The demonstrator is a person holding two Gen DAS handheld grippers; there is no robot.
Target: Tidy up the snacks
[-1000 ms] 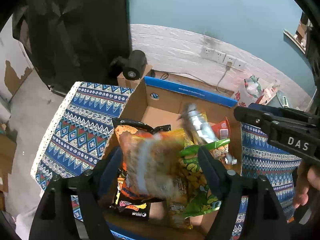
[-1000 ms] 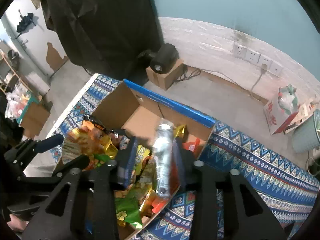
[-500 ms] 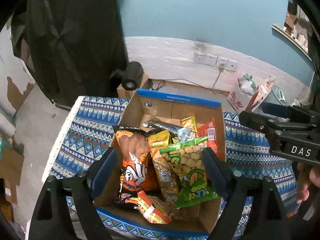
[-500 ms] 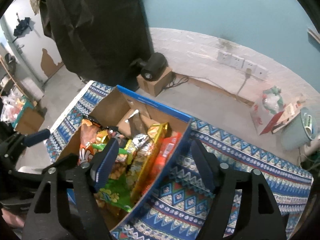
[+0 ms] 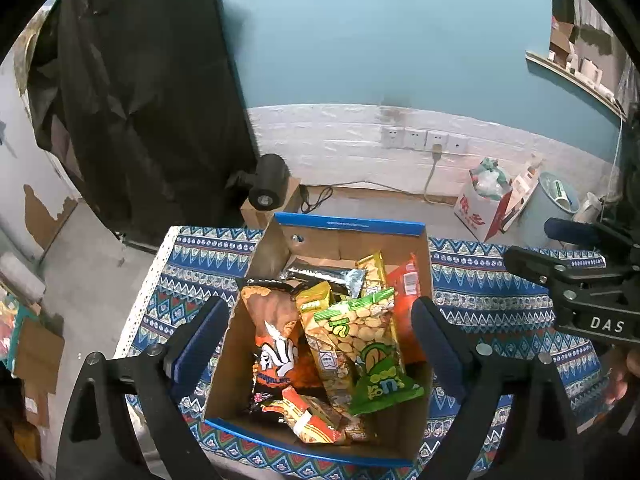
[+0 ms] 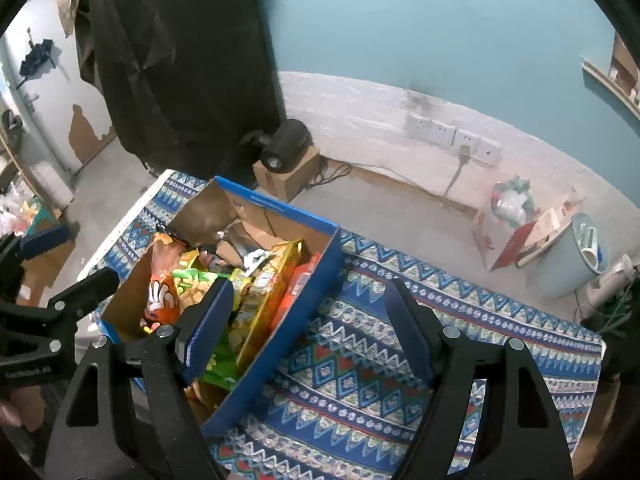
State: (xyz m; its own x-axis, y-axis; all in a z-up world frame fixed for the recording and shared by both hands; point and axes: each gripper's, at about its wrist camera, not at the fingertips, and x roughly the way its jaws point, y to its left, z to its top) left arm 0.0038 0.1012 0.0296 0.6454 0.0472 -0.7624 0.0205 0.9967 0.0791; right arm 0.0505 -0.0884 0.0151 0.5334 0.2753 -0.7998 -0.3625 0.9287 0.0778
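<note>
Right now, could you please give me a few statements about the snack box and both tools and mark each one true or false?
1. The left tool grips the green peanut bag. False: its jaws are opening, with nothing pressed between them.
2. The cardboard box sits on a patterned blue cloth. True.
3. The right tool holds a silver packet. False: it holds nothing; the silver packet lies in the box.
4. The orange snack bag lies in the box. True.
5. The box has a lid on. False: its top is open.
</note>
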